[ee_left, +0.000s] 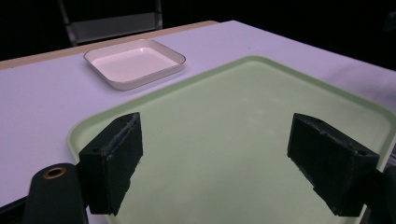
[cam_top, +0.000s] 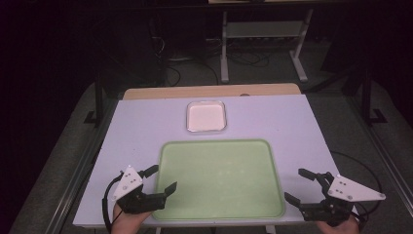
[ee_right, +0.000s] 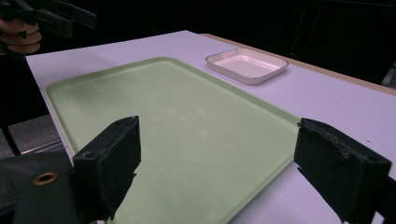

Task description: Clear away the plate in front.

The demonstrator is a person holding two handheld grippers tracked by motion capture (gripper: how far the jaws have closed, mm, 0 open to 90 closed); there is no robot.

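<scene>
A large pale green tray (cam_top: 220, 179) lies empty on the white table, near its front edge. Behind it sits a small white square dish (cam_top: 206, 116), also empty. My left gripper (cam_top: 162, 179) hovers over the tray's front left corner, jaws wide apart with nothing between them. My right gripper (cam_top: 297, 185) is just off the tray's front right corner, also open and empty. The left gripper view shows the green tray (ee_left: 243, 135) and the white dish (ee_left: 135, 63) beyond the left gripper (ee_left: 229, 163). In the right gripper view the green tray (ee_right: 187, 126) lies ahead of the right gripper (ee_right: 224, 172), the dish (ee_right: 246, 65) farther off.
The white table top (cam_top: 141, 126) has a wooden strip (cam_top: 209, 91) along its far edge. Metal frame rails run down both sides of the table. Cables and a stand's legs lie on the dark floor behind. The other hand with the left gripper (ee_right: 42, 21) shows top left in the right gripper view.
</scene>
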